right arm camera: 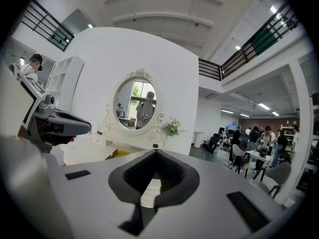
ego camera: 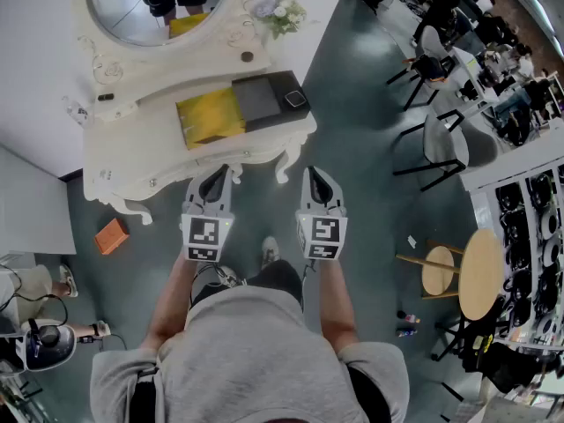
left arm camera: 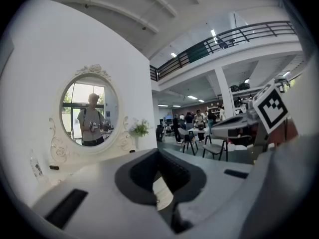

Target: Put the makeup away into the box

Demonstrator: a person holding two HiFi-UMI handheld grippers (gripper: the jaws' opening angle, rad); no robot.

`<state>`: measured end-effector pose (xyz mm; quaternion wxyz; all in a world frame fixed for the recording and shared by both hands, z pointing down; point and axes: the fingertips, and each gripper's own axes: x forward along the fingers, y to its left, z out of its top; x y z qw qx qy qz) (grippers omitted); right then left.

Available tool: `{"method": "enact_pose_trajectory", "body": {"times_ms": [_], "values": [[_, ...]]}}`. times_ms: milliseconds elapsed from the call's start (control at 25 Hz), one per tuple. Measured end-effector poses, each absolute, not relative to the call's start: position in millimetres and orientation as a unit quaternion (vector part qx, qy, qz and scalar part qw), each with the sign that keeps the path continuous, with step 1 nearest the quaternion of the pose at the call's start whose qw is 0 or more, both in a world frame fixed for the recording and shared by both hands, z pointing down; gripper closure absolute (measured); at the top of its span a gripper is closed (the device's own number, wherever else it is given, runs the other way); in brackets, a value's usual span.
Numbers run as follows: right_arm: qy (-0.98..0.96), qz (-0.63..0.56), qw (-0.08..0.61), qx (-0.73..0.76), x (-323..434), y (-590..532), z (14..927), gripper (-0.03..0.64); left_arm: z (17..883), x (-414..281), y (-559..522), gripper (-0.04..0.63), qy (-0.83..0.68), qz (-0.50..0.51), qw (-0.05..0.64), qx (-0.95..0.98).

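A white dressing table (ego camera: 132, 161) stands ahead of me. On it lies an open box (ego camera: 210, 117) with a yellow lining and a dark lid (ego camera: 261, 100); a small square compact (ego camera: 295, 99) rests on the lid. A small dark round item (ego camera: 247, 57) and a dark stick (ego camera: 106, 97) lie near the oval mirror (ego camera: 159, 3). My left gripper (ego camera: 216, 174) and right gripper (ego camera: 315, 176) hover side by side just short of the table's front edge. Both are shut and hold nothing. The left gripper (left arm camera: 158, 152) and the right gripper (right arm camera: 155, 152) each point towards the mirror.
A clear bottle (ego camera: 75, 108) stands at the table's left end, and flowers (ego camera: 280, 11) beside the mirror. An orange box (ego camera: 112, 235) lies on the floor to the left. Chairs (ego camera: 441, 148) and a round wooden stool (ego camera: 480, 271) stand to the right; people sit further off.
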<state>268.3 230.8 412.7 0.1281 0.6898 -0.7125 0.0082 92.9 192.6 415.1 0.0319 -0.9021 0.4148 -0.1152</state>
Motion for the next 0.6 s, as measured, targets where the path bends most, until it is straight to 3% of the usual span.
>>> {"method": "enact_pose_trajectory", "body": {"times_ms": [600], "values": [[-0.711, 0.007, 0.139, 0.689, 299, 164, 432, 0.604, 432, 120, 132, 0.592, 0.421, -0.122, 0.024, -0.898]]}}
